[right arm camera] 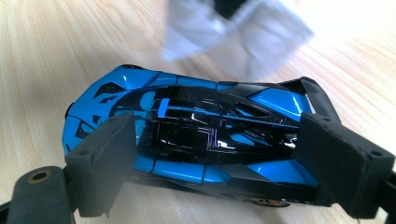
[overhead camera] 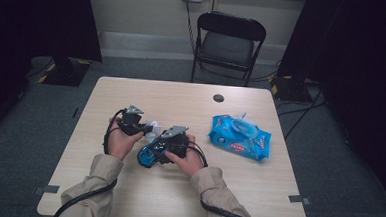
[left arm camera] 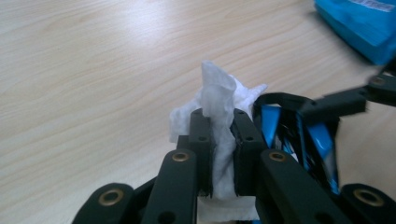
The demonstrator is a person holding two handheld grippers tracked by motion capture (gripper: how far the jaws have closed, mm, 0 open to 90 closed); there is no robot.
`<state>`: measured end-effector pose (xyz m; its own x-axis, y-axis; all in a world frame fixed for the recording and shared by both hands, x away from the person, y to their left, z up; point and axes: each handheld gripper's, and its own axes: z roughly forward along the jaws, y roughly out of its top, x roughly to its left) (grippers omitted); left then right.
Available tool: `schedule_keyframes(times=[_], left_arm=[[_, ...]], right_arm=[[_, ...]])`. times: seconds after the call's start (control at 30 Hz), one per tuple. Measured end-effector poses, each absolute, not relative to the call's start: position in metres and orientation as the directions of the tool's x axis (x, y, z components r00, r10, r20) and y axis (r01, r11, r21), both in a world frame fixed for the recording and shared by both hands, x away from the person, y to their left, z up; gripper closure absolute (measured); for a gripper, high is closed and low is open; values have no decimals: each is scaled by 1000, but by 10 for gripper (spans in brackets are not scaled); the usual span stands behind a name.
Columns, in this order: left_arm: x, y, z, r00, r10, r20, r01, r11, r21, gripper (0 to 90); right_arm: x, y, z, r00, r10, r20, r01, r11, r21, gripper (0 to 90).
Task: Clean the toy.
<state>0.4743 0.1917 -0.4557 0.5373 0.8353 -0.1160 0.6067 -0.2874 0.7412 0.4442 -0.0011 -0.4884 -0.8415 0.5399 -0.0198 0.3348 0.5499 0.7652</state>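
Left gripper (overhead camera: 142,129), frame centre, pinches a white wipe (left arm camera: 218,107) tight. Right gripper (right arm camera: 219,154) clamps a blue toy car (right arm camera: 196,135) lengthwise, just above the worktop (overhead camera: 191,96). Wipe pack (overhead camera: 239,136) at right.

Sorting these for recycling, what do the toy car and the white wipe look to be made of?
Toy car: probably glossy painted plastic or die-cast metal; sharp reflections on its blue and black panels. White wipe: soft nonwoven fabric, matte; it crumples and folds between the left gripper's jaws.
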Motion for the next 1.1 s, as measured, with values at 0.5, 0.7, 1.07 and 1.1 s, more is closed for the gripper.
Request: schedule_keyframes(times=[0.5, 0.7, 1.07, 1.1], left_arm=[[494, 179, -470, 528, 846, -81, 593, -298, 748, 594], [494, 187, -471, 504, 858, -104, 610, -268, 746, 607], [505, 179, -488, 520, 846, -117, 653, -306, 693, 785], [505, 177, -488, 517, 847, -124, 660, -302, 688, 806]], right_arm=[[444, -1, -489, -842, 539, -20, 333, 548, 767, 123], [444, -1, -489, -841, 541, -20, 335, 549, 766, 123], [444, -1, -488, -842, 539, -19, 334, 550, 765, 123], [444, -1, -488, -842, 538, -20, 334, 551, 765, 122]])
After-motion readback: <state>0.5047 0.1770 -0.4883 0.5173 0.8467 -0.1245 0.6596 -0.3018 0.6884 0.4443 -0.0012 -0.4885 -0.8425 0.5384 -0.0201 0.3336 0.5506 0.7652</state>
